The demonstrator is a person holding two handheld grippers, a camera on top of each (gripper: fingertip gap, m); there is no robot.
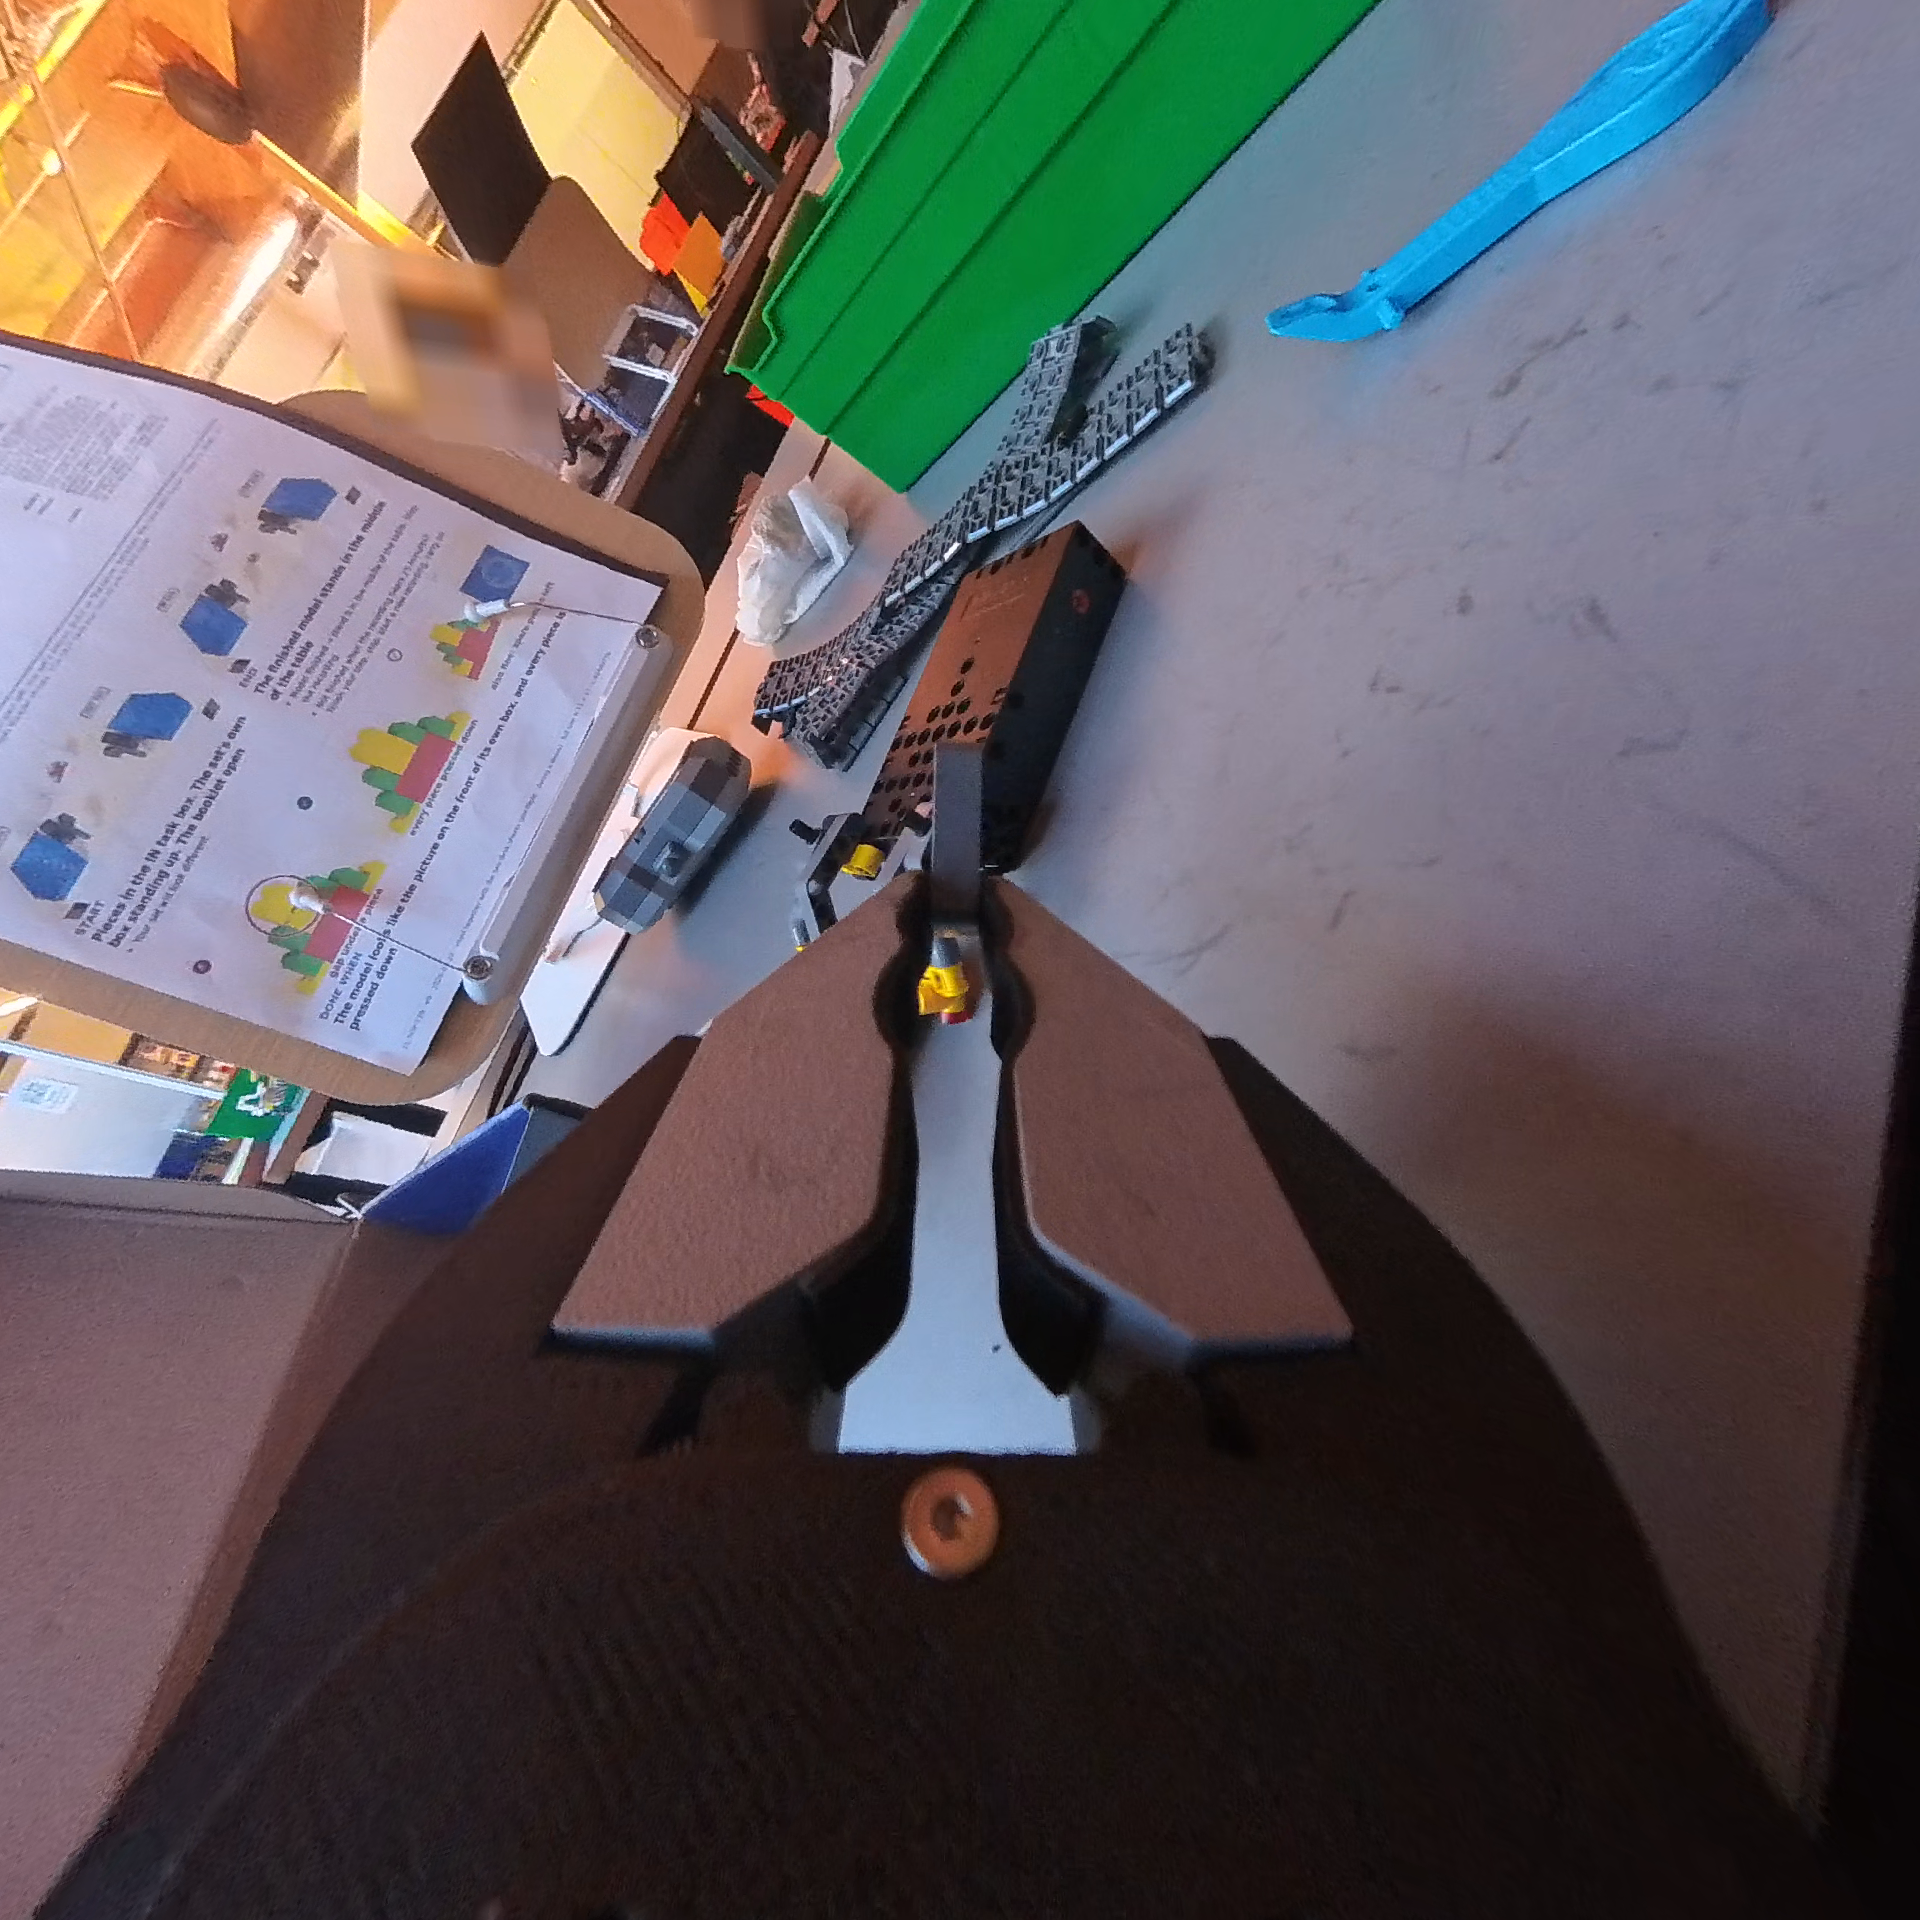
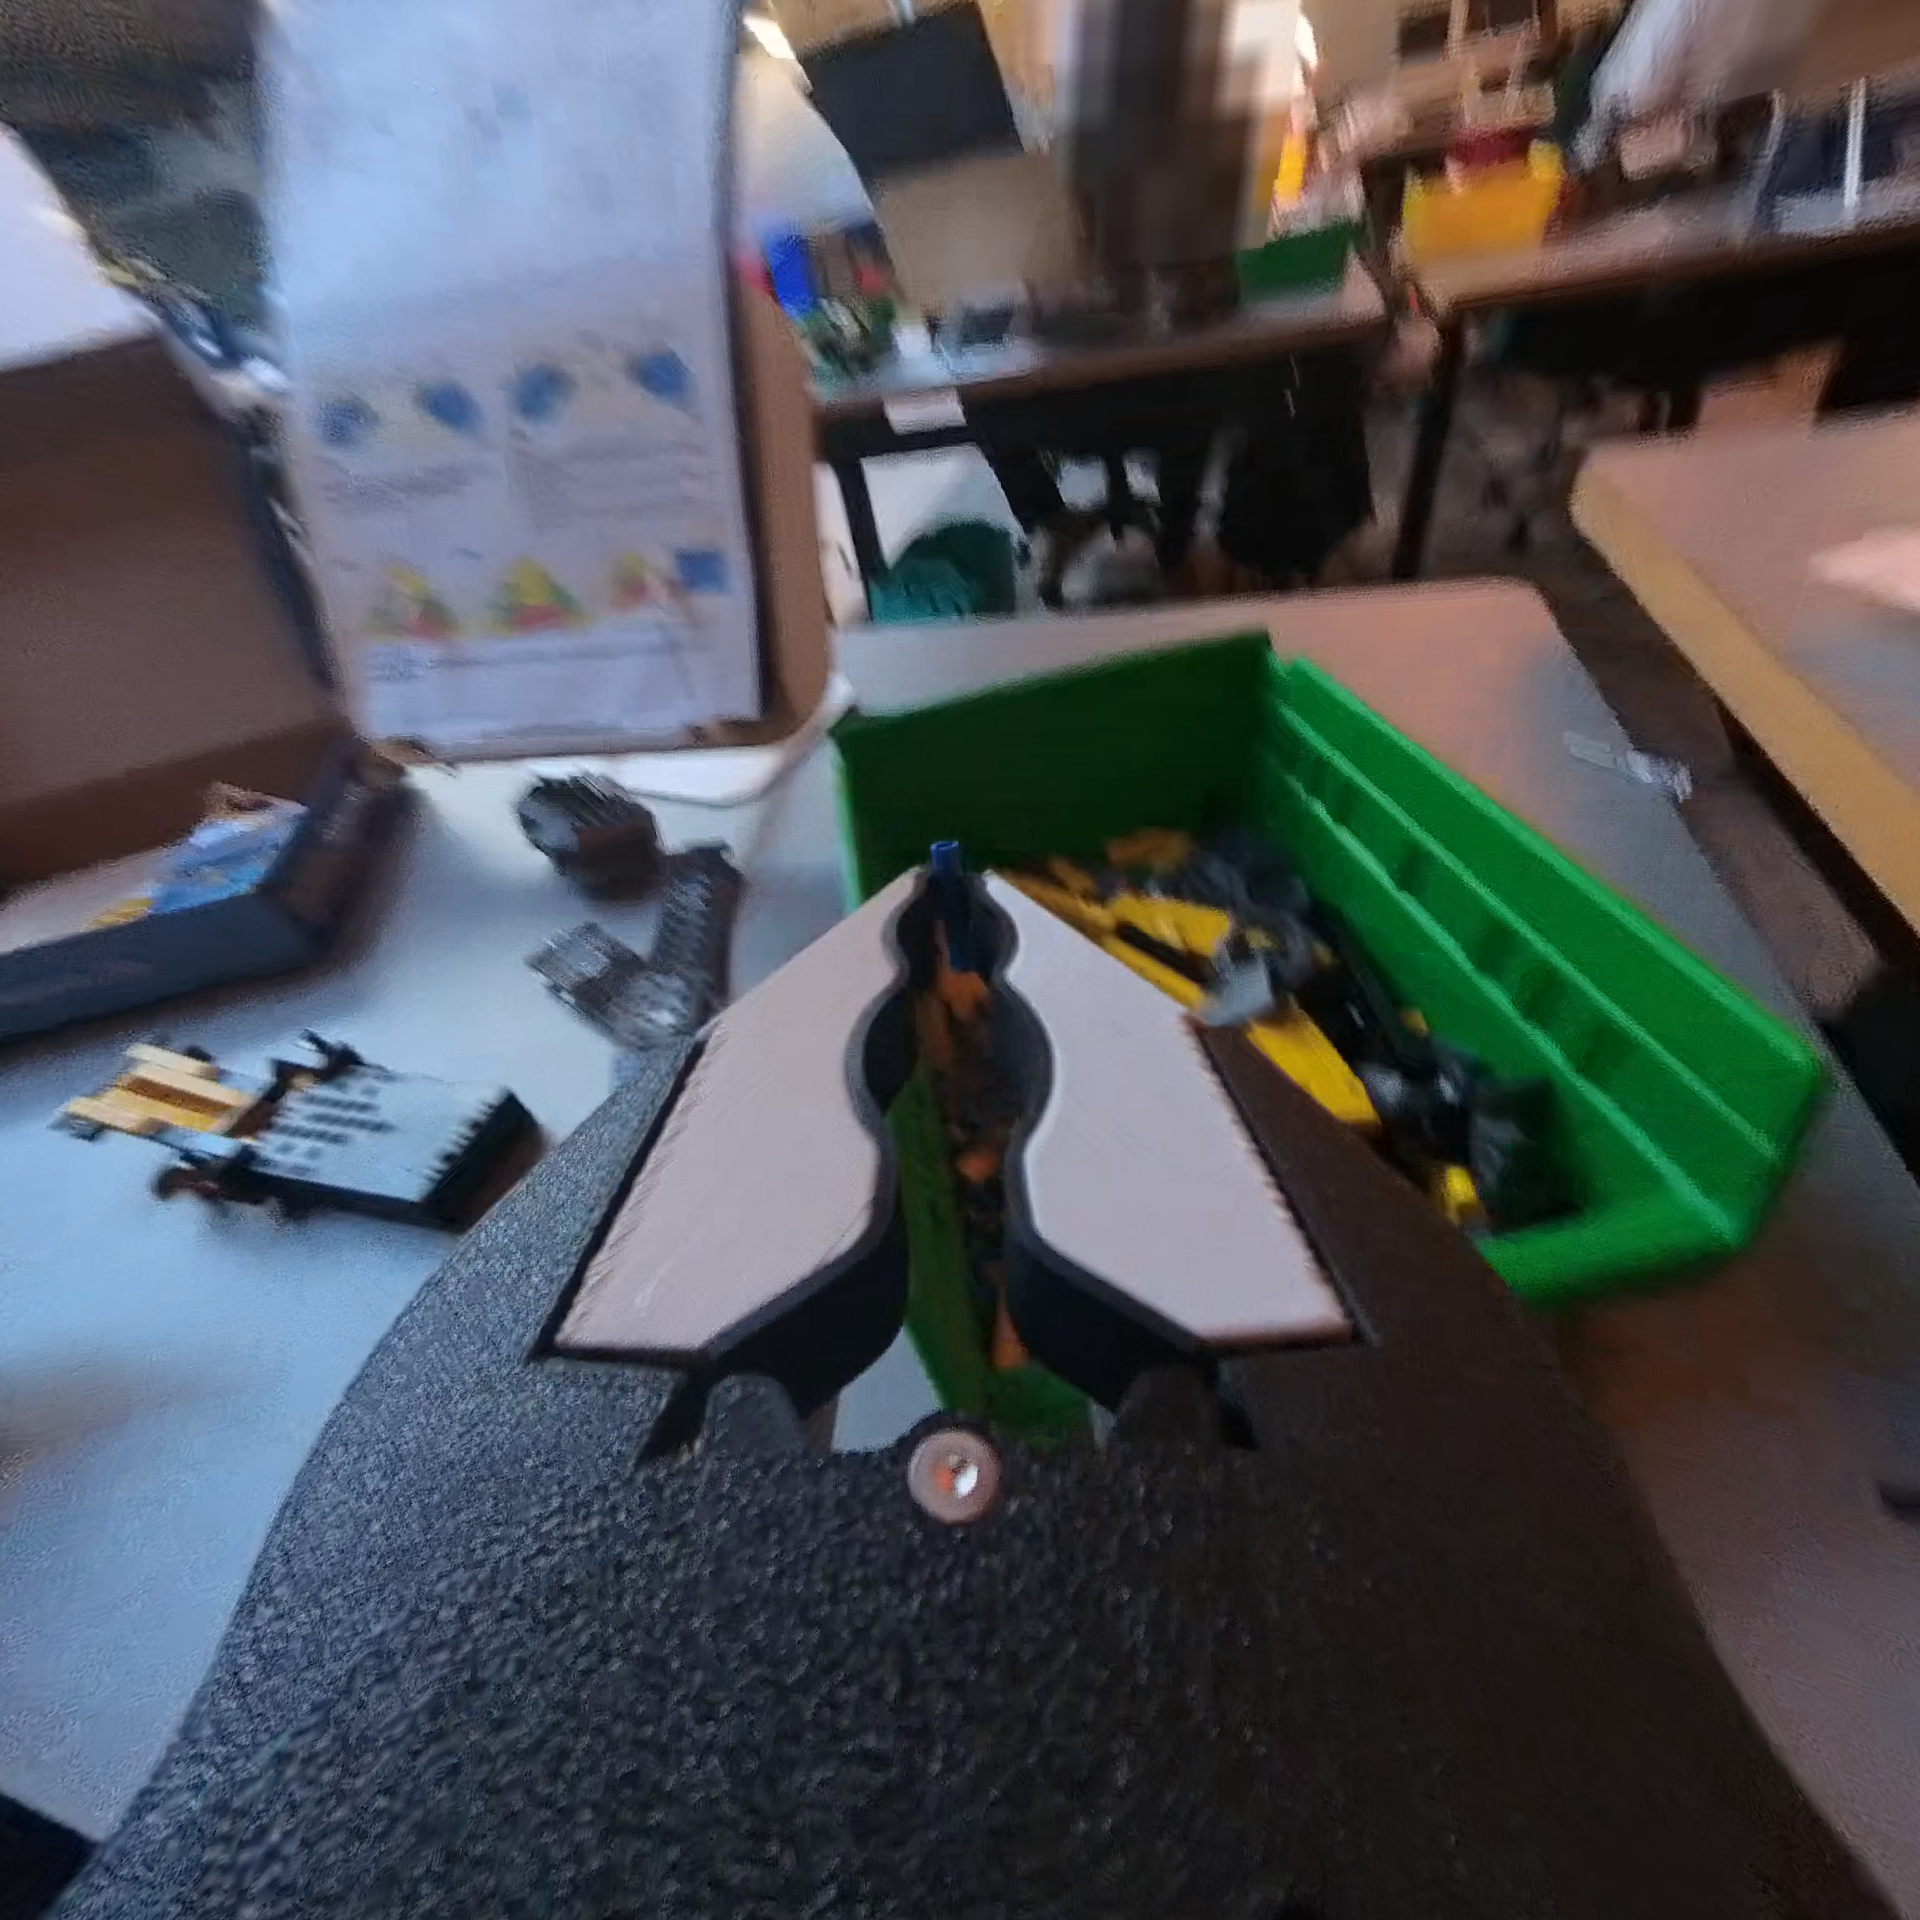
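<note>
The jaws of the left gripper (image 1: 953, 896) are closed on a grey strip piece (image 1: 955, 821) that sticks out past the tips, with a small yellow and red part (image 1: 943, 987) showing in the gap behind it. Just beyond lie a black perforated block (image 1: 1023, 665) and a chain of black track links (image 1: 997, 509) on the grey worktop (image 1: 1507, 831), with a grey brick model (image 1: 675, 836) to one side. Farther off are a green bin (image 1: 997, 208), a blue plastic tool (image 1: 1538, 156) and an instruction sheet (image 1: 312, 675) on a board.

The jaws of the right gripper (image 2: 951, 896) are pinched on a small blue peg (image 2: 945, 860) at the tips. They hang over the near end of the green bin (image 2: 1558, 987), which holds yellow and black pieces (image 2: 1247, 935). Left of them, blurred, a black and yellow assembly (image 2: 312, 1132) lies on the worktop.
</note>
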